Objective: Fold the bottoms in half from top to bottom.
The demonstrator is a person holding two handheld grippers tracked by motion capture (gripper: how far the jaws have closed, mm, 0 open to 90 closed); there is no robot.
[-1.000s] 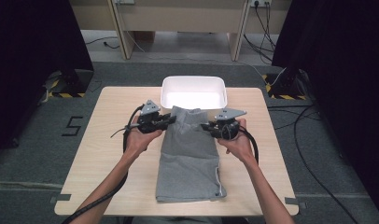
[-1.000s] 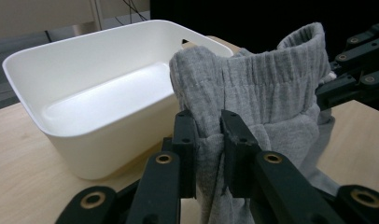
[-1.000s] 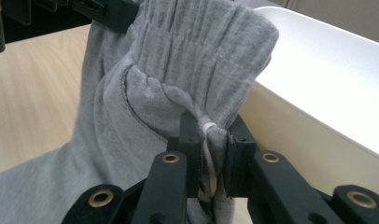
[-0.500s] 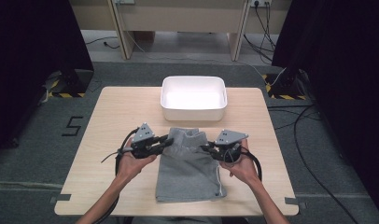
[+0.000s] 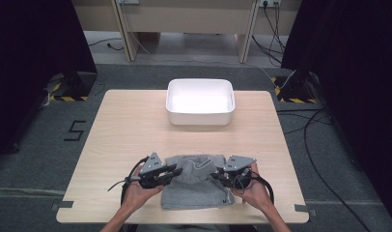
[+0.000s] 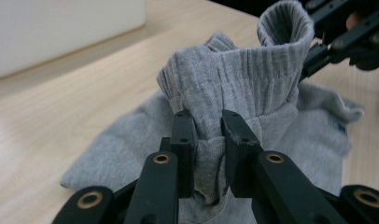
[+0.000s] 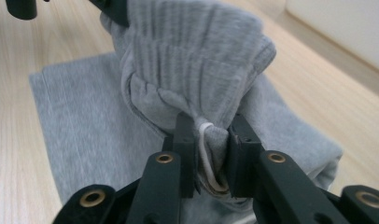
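Note:
A grey ribbed-waist garment [image 5: 196, 191] lies folded on the near part of the wooden table [image 5: 126, 125]. My left gripper [image 5: 177, 170] is shut on the left end of its waistband, and in the left gripper view the jaws [image 6: 208, 126] pinch a bunch of grey cloth [image 6: 234, 79]. My right gripper [image 5: 216, 176] holds the right end. Its jaws [image 7: 211, 128] have just been opening a little, but they still press on cloth [image 7: 192, 46] and a white drawstring. The waistband is doubled back over the lower part of the garment.
A white rectangular bin [image 5: 200, 118] stands at the far middle of the table, well beyond the garment. Bare tabletop lies to the left and right of the cloth. Cables run over the floor at the right [image 5: 324, 159].
Both grippers have come toward the person and down, carrying the waistband from near the bin back over the garment. The garment now lies folded to about half its former length.

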